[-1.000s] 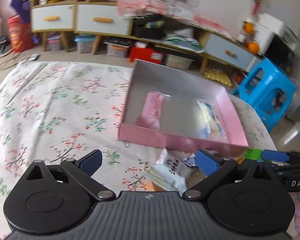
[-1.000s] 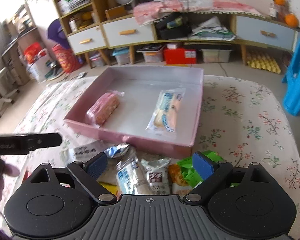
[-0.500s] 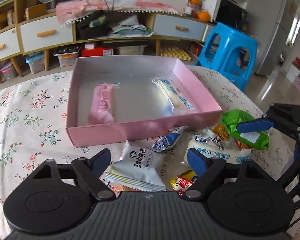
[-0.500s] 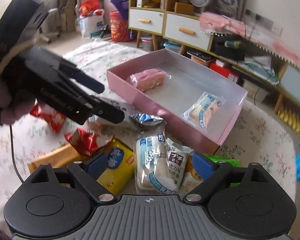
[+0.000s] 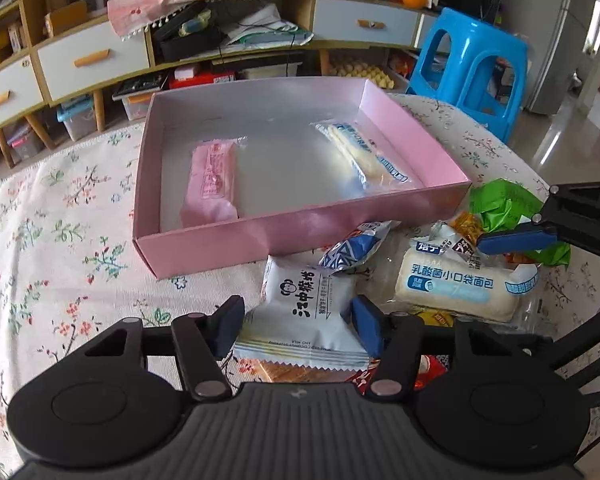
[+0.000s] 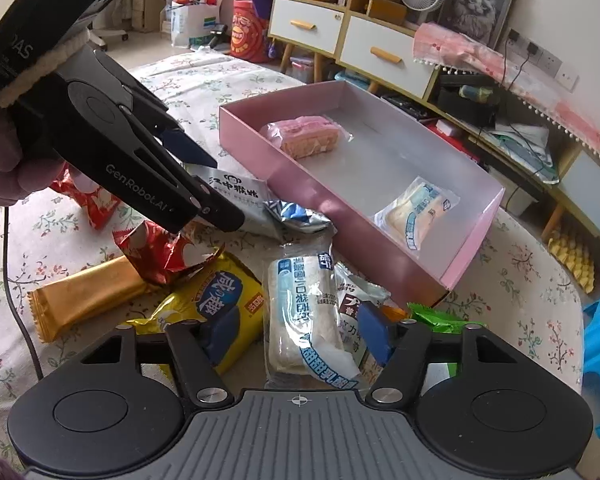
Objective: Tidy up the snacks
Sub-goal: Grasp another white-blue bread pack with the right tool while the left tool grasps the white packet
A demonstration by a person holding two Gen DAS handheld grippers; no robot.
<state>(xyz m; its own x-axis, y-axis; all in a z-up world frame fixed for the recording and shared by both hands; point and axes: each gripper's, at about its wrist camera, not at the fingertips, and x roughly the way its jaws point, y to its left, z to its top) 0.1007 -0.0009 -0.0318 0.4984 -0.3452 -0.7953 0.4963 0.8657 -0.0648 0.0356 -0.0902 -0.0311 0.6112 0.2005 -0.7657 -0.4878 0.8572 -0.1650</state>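
Observation:
A pink box [image 5: 300, 236] [image 6: 472, 248] on the flowered cloth holds a pink wafer pack [image 5: 210, 182] [image 6: 304, 138] and a blue-white bread pack [image 5: 364, 154] [image 6: 416, 208]. A snack pile lies in front of it. My left gripper [image 5: 296, 326] is open, its fingers on either side of a white monkey-logo packet [image 5: 304, 304] [image 6: 240, 192]. My right gripper [image 6: 298, 332] is open over a long white bread pack [image 6: 304, 320] [image 5: 456, 288]. A blue-silver packet [image 5: 352, 250], a green packet [image 5: 504, 204], a yellow bag [image 6: 216, 304] and a gold bar [image 6: 88, 296] lie around.
Red wrappers [image 6: 160, 252] lie left of the pile. A blue stool [image 5: 480, 64] stands past the table's right edge. Low cabinets with drawers [image 5: 92, 58] line the far wall. The left gripper's body [image 6: 112, 140] crosses the right wrist view.
Both grippers swung toward the snack pile and came lower. My left gripper now straddles the white monkey-logo packet; my right gripper hangs over the long bread pack.

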